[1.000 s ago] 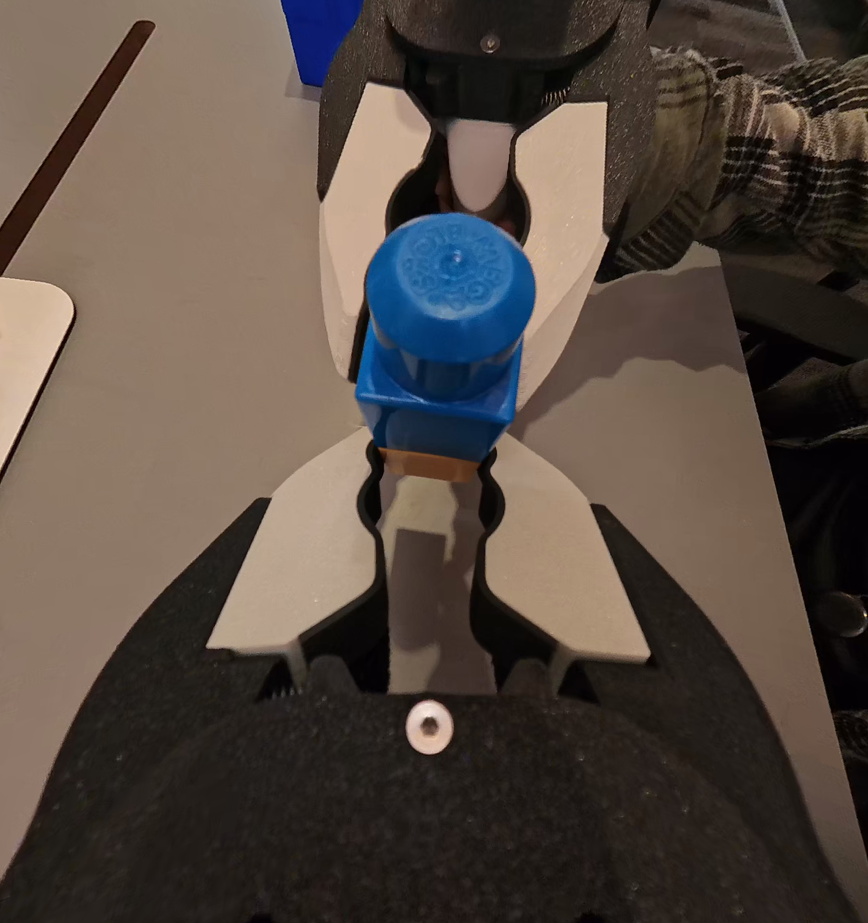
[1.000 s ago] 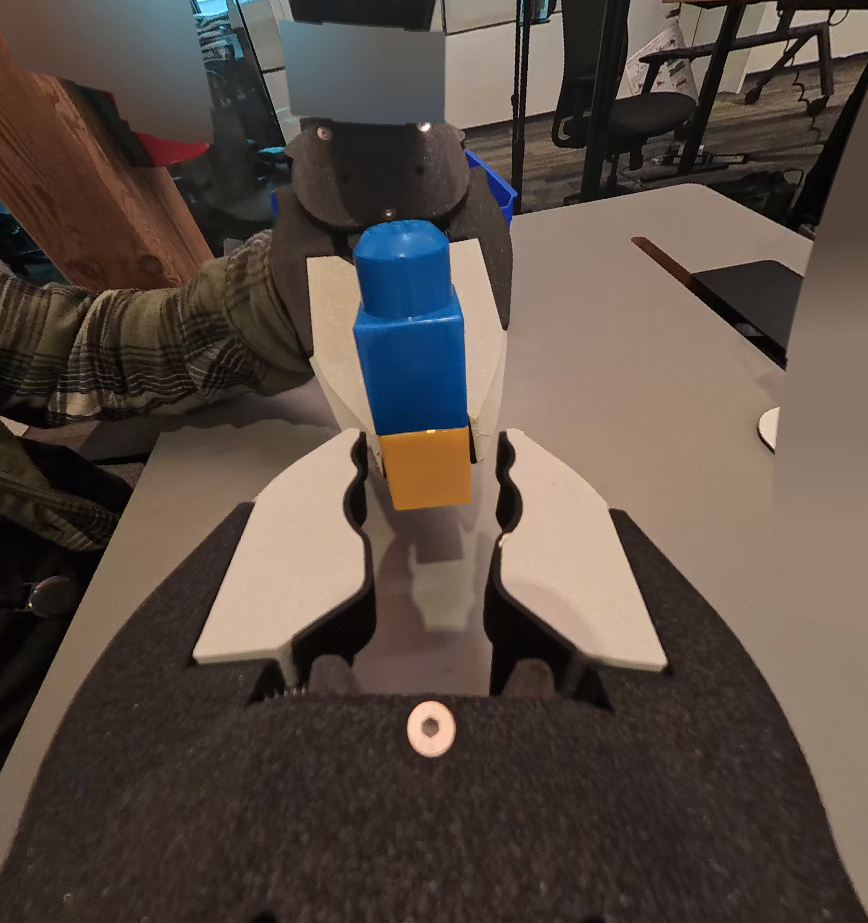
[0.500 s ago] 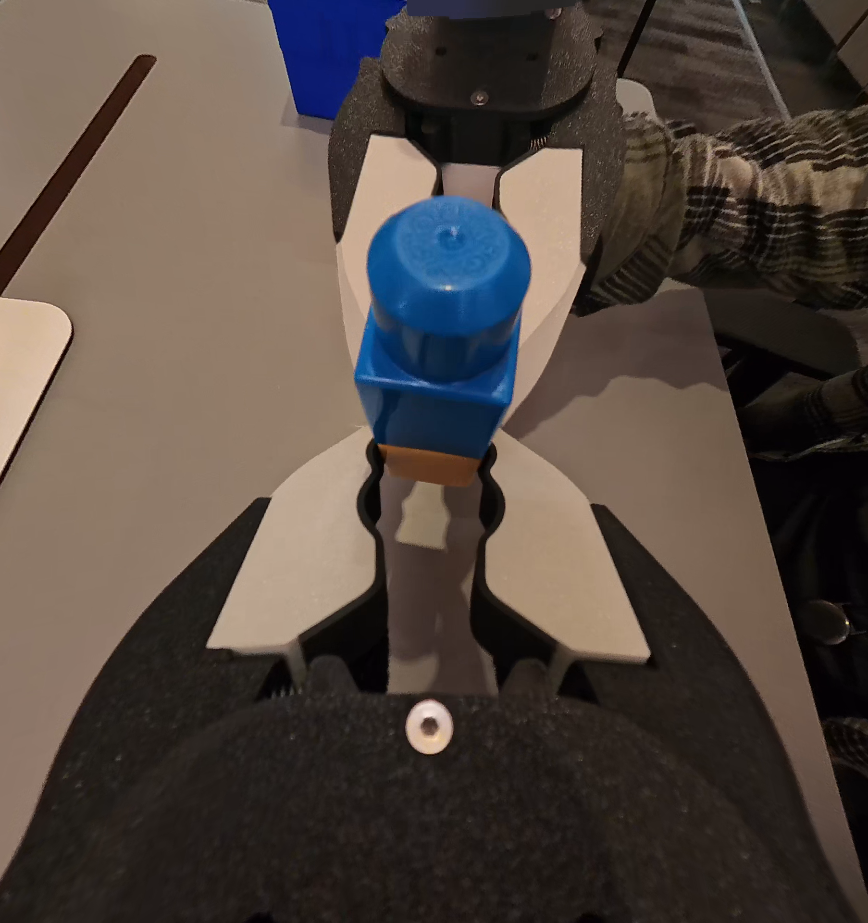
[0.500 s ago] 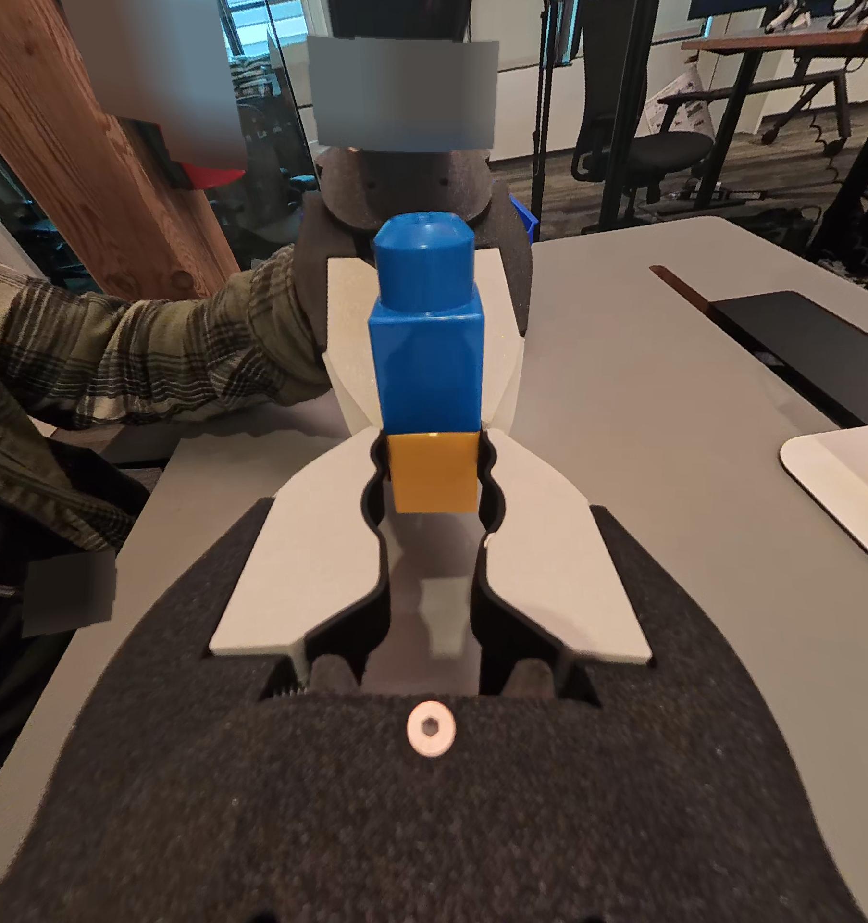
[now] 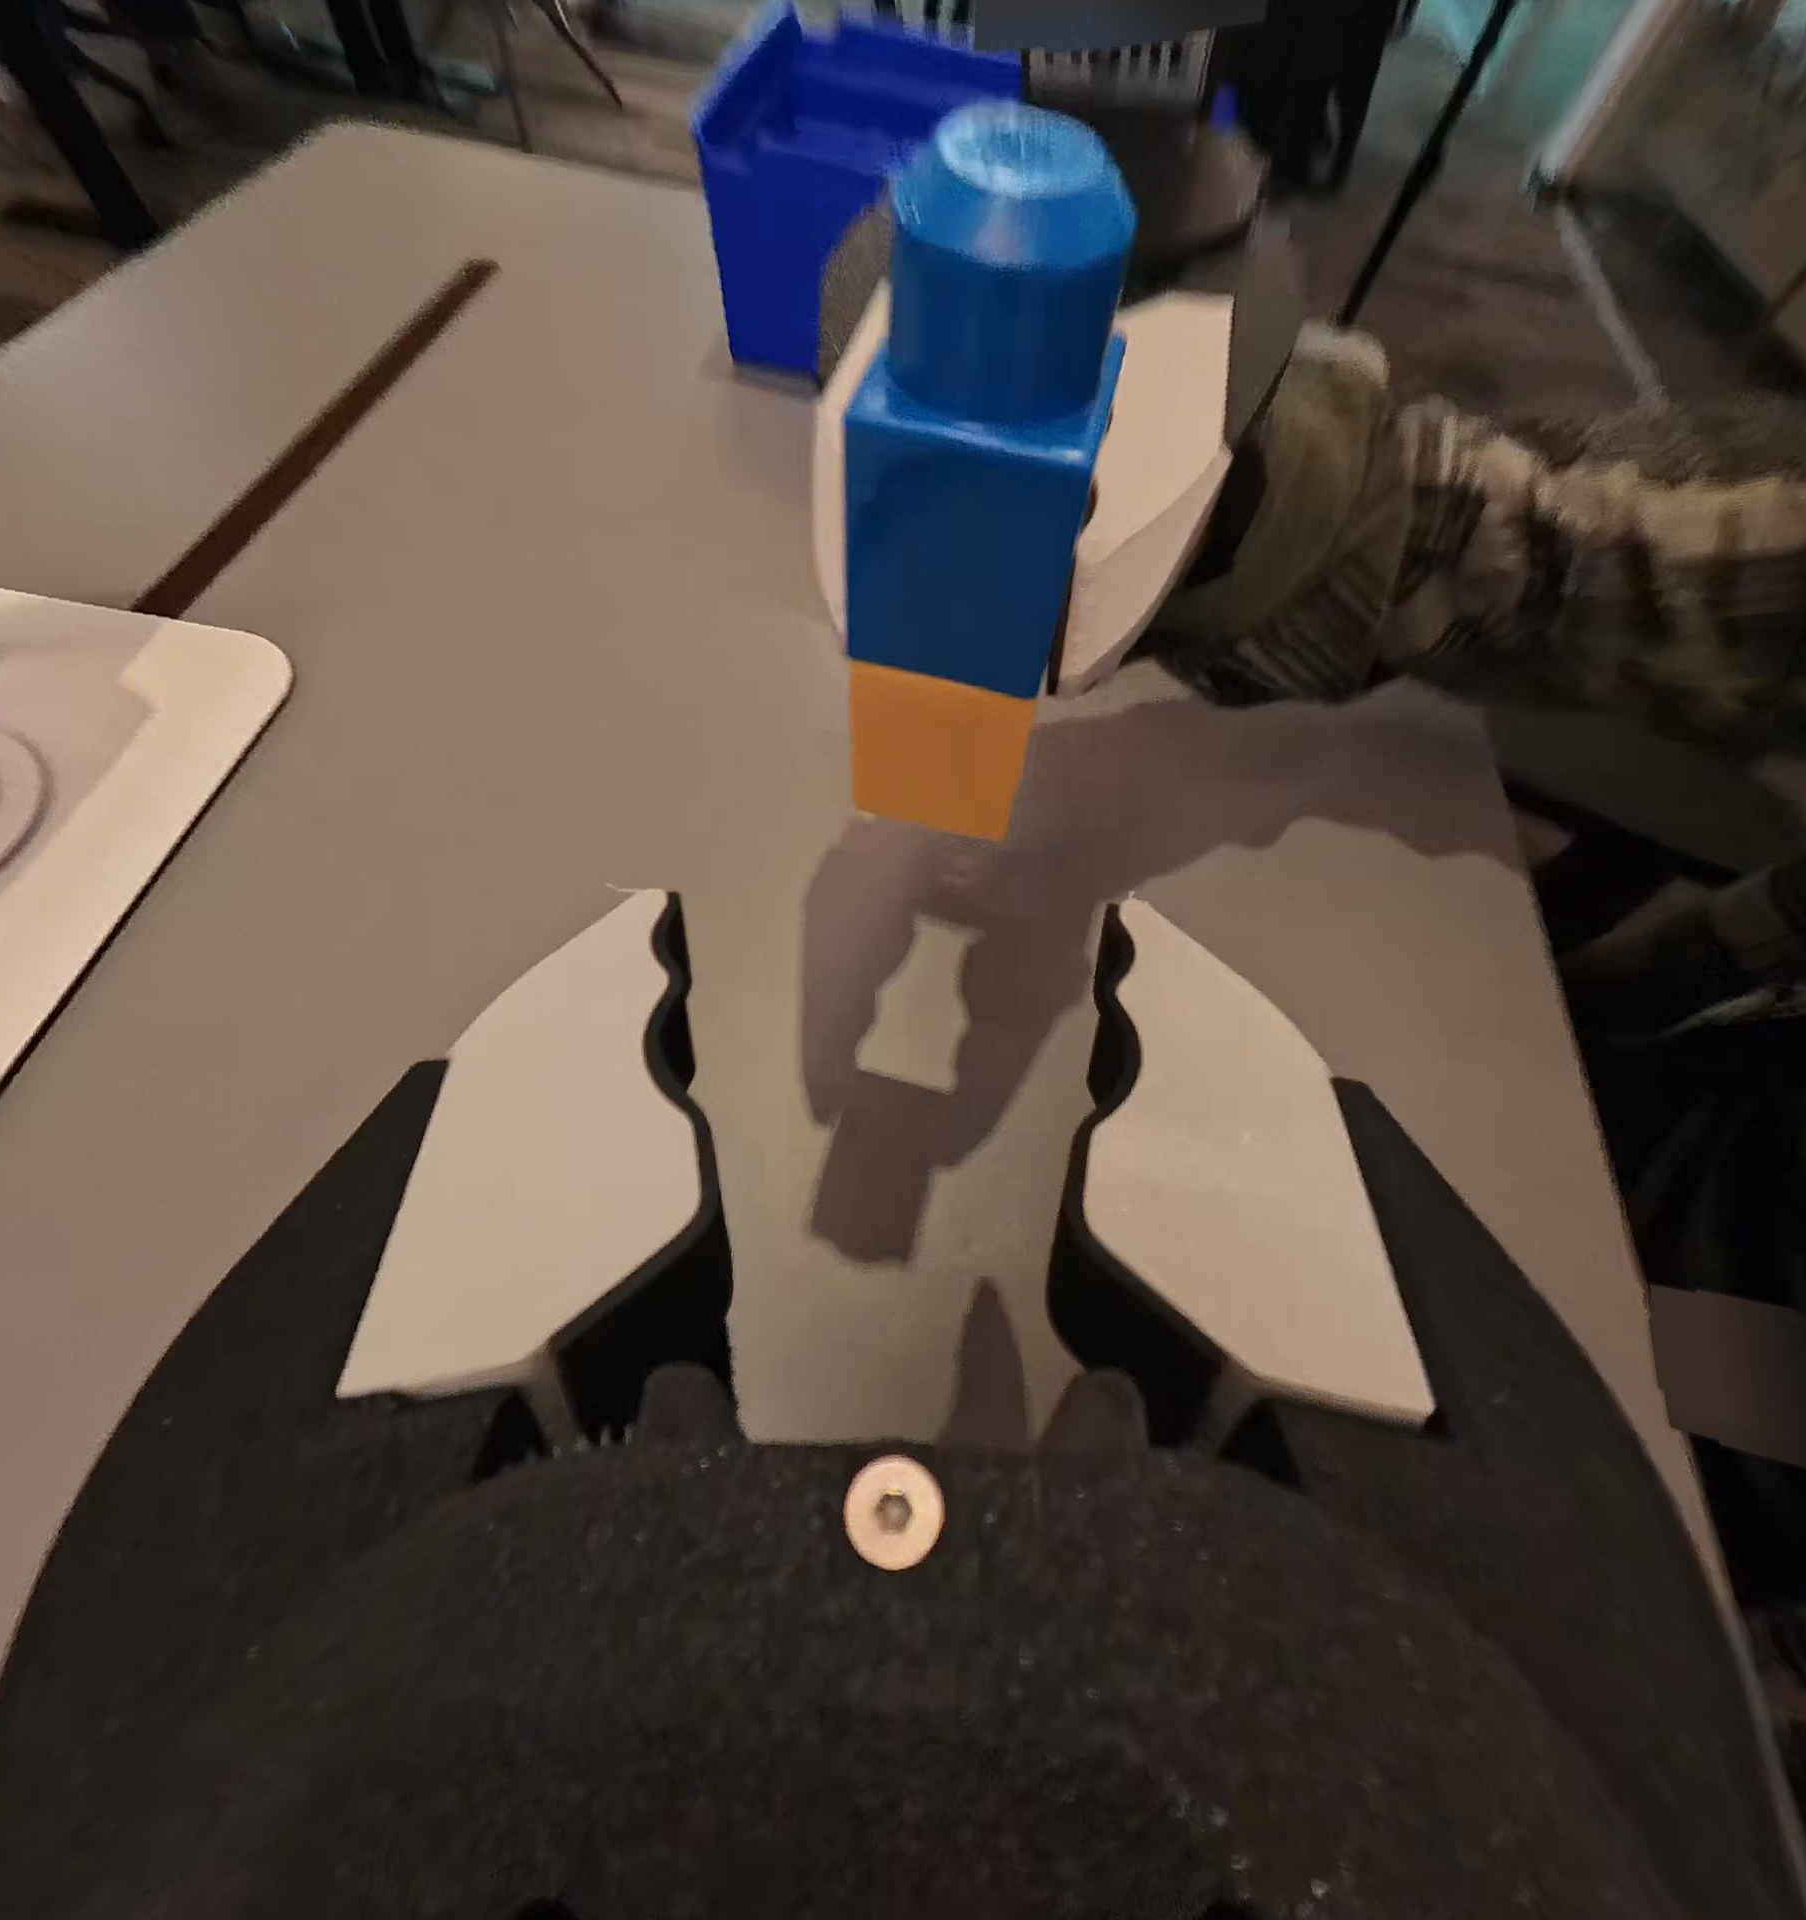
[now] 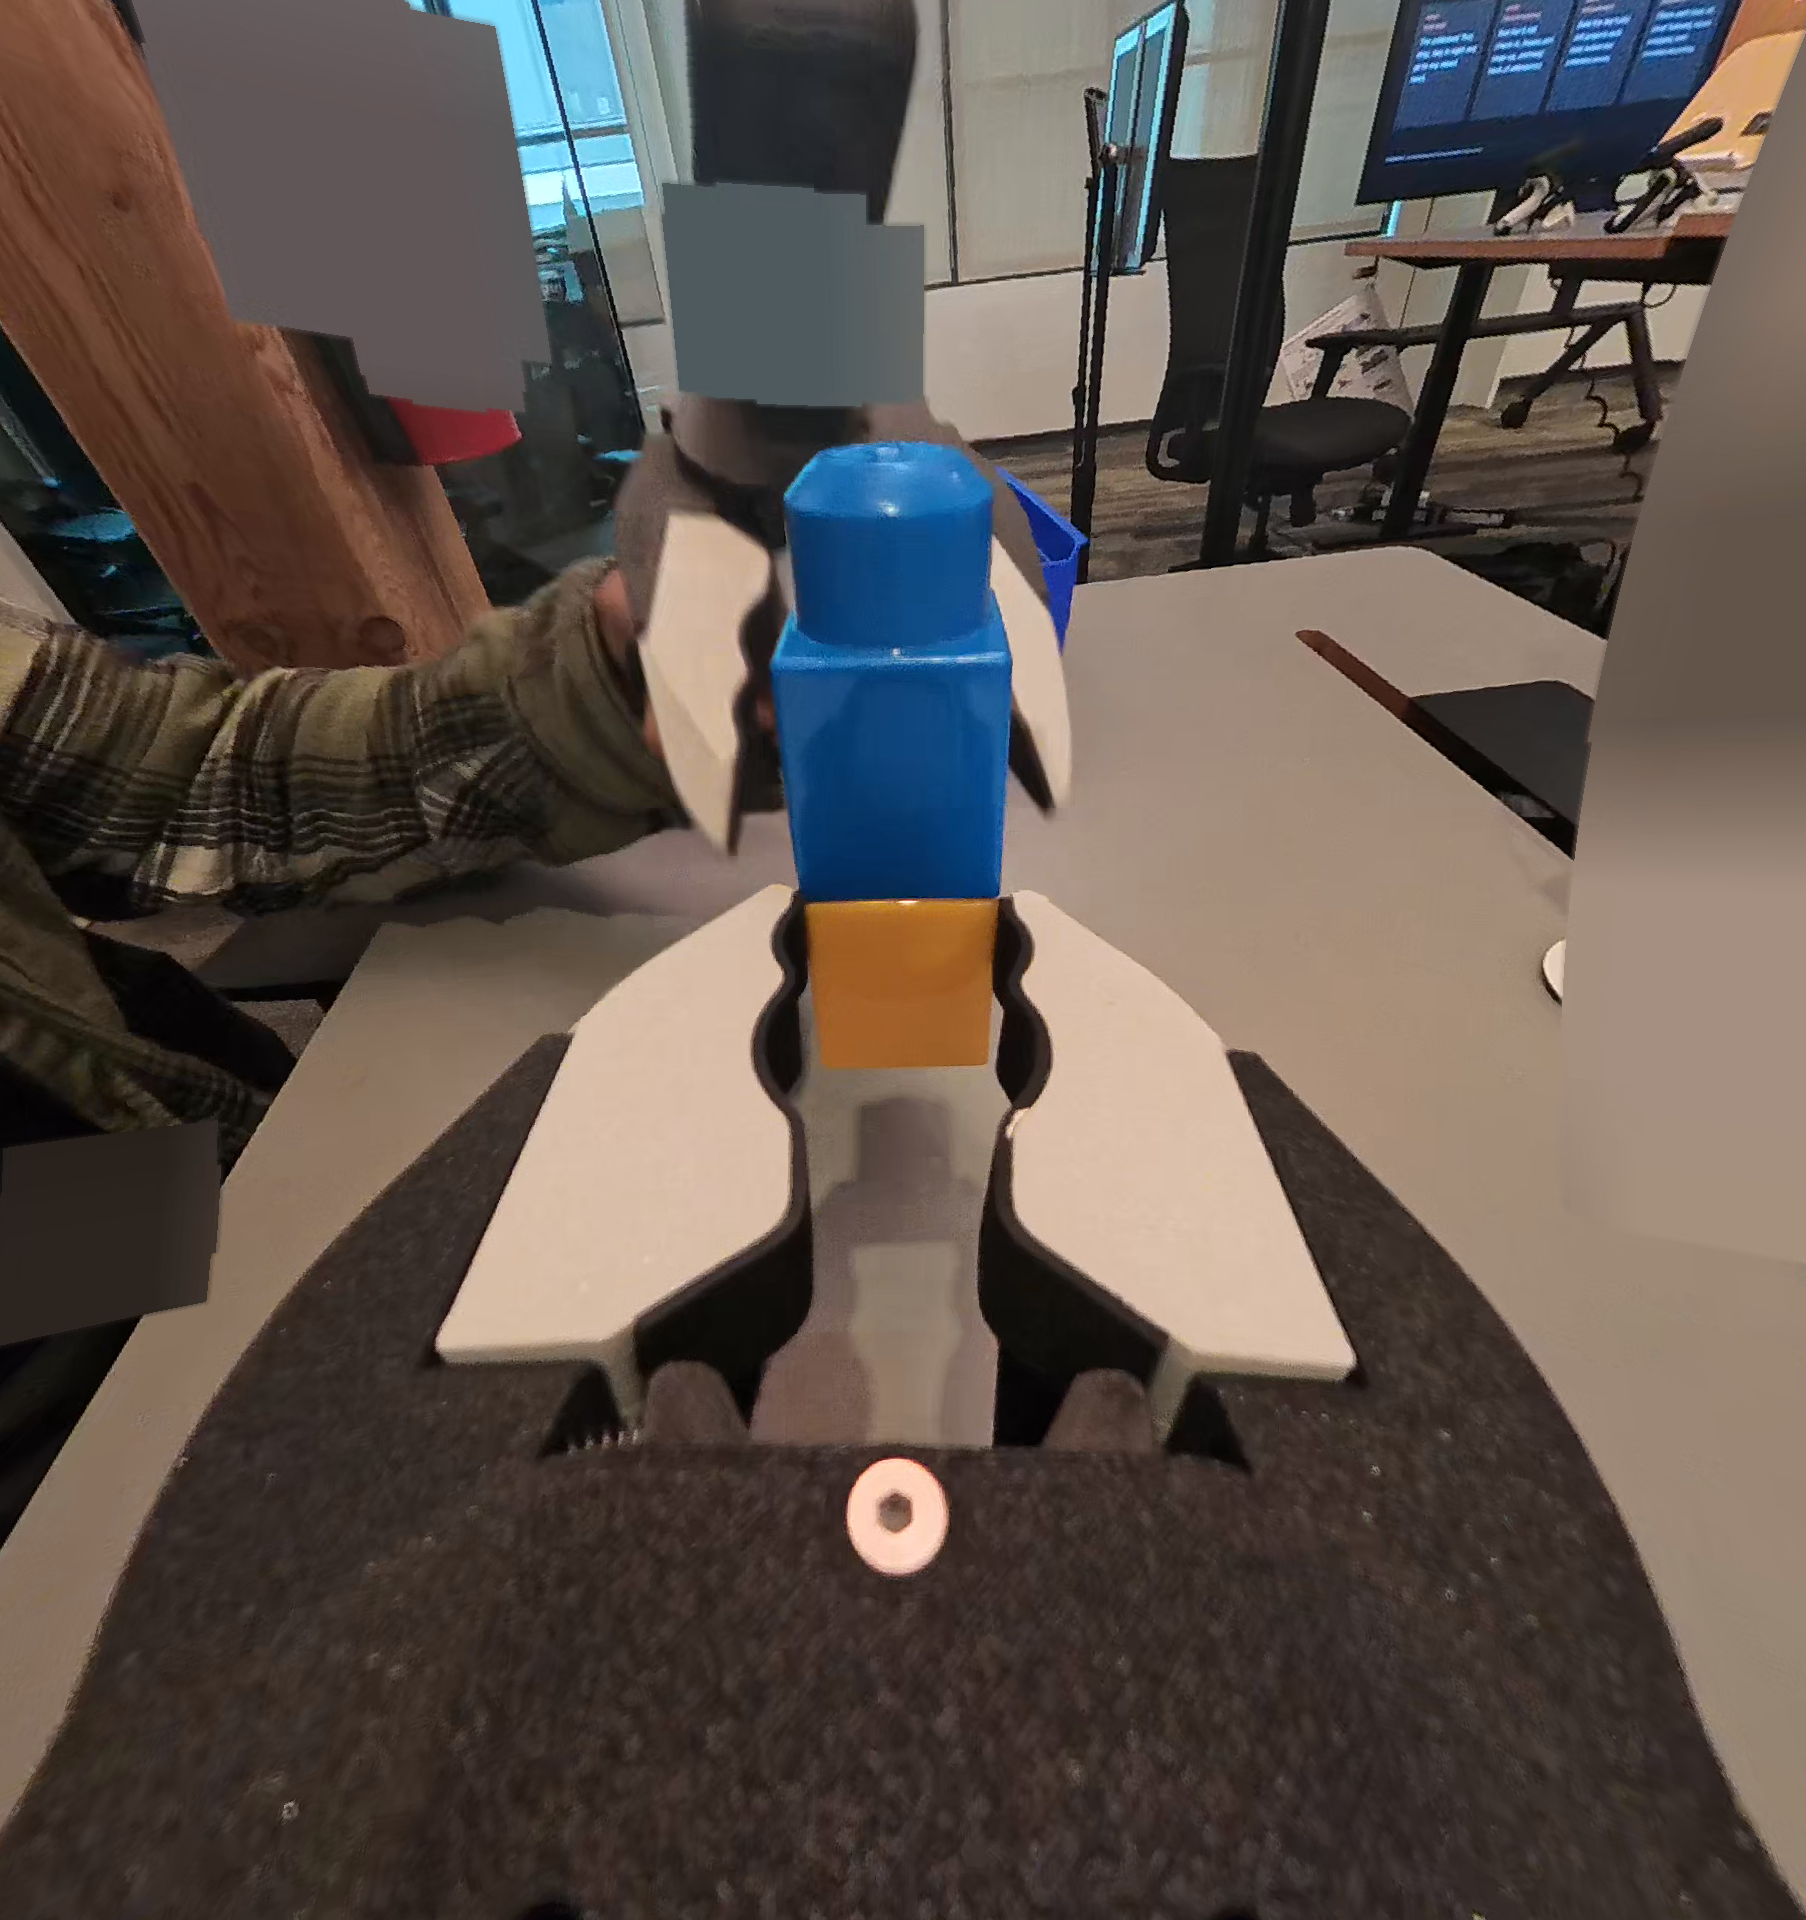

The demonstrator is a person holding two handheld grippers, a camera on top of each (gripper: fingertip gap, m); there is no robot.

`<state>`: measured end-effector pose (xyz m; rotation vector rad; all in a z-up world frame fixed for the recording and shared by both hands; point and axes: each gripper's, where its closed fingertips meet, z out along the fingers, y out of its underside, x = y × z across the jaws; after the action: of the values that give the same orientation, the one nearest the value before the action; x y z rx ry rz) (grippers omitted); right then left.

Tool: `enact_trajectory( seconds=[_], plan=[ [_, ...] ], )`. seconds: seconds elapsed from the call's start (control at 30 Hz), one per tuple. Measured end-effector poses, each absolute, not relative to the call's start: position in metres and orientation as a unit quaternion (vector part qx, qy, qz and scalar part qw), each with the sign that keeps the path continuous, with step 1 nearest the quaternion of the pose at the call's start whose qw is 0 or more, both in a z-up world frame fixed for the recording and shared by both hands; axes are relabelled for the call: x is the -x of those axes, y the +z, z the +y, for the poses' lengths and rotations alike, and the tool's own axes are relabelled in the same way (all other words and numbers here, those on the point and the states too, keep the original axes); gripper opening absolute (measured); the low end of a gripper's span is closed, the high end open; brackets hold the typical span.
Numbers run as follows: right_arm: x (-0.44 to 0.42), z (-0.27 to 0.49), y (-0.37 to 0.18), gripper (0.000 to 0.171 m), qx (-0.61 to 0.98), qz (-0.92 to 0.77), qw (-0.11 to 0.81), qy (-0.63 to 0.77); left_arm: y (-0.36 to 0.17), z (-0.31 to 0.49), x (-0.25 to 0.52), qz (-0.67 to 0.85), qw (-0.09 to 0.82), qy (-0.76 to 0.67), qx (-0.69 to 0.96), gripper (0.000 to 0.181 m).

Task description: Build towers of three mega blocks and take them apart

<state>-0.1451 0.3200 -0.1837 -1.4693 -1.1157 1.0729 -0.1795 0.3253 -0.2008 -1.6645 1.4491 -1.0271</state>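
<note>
A two-block stack, a blue block [image 6: 894, 764] sitting on an orange block [image 6: 901, 982], is standing upright above the grey table [image 6: 1273, 831], and the right gripper [image 6: 897, 935] is clamping the orange block between its fingertips, the wavy inner edges pressing on both of its sides. The right wrist view is showing this grip plainly, while the left wrist view is showing the same blue block [image 5: 966, 540] and orange block [image 5: 935, 748] from the opposite side, where only parts of the right gripper's pale fingers [image 5: 1138, 582] are peeking out behind the stack, blurred. The left gripper [image 5: 894, 914] is hanging with its jaws spread wide and nothing between them, well short of the stack; in the right wrist view it [image 6: 857, 717] is appearing behind the blue block, smeared, with a plaid sleeve [image 6: 286, 769] running off to the left. Whether the orange block is touching the table or hanging just above it cannot be told from either view. Only the left wrist view is showing a blue bin [image 5: 805, 208] standing behind the stack, a pale mat [image 5: 151, 748] cut off at the left edge, and a dark slot [image 5: 327, 426] in the tabletop. The right wrist view is catching just a corner of that bin [image 6: 1050, 551], plus a wooden post [image 6: 182, 416] and an office chair [image 6: 1283, 416] beyond the table.
</note>
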Motion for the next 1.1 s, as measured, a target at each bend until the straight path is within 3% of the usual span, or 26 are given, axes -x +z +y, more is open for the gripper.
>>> enact_trajectory(
  seconds=[0.2, 0.33, 0.53, 0.73, 1.1],
  plan=[
    [0.134, 0.31, -0.202, 0.034, 0.608, -0.456, 0.487, 0.431, -0.124, 0.318, 0.255, 0.498, 0.46, -0.325, 0.659, 0.072],
    [0.128, 0.308, -0.207, 0.034, 0.61, -0.444, 0.497, 0.429, -0.098, 0.313, 0.344, 0.447, 0.481, -0.219, 0.721, 0.07],
    [0.121, 0.309, -0.205, 0.034, 0.607, -0.434, 0.509, 0.429, -0.115, 0.306, 0.509, 0.325, 0.442, -0.048, 0.834, 0.067],
    [0.114, 0.309, -0.206, 0.034, 0.604, -0.425, 0.515, 0.436, -0.144, 0.306, 0.598, 0.254, 0.398, 0.0, 0.882, 0.063],
    [0.113, 0.302, -0.212, 0.034, 0.595, -0.435, 0.507, 0.446, -0.212, 0.342, 0.643, 0.49, 0.162, 0.059, 0.855, 0.057]
  ],
)
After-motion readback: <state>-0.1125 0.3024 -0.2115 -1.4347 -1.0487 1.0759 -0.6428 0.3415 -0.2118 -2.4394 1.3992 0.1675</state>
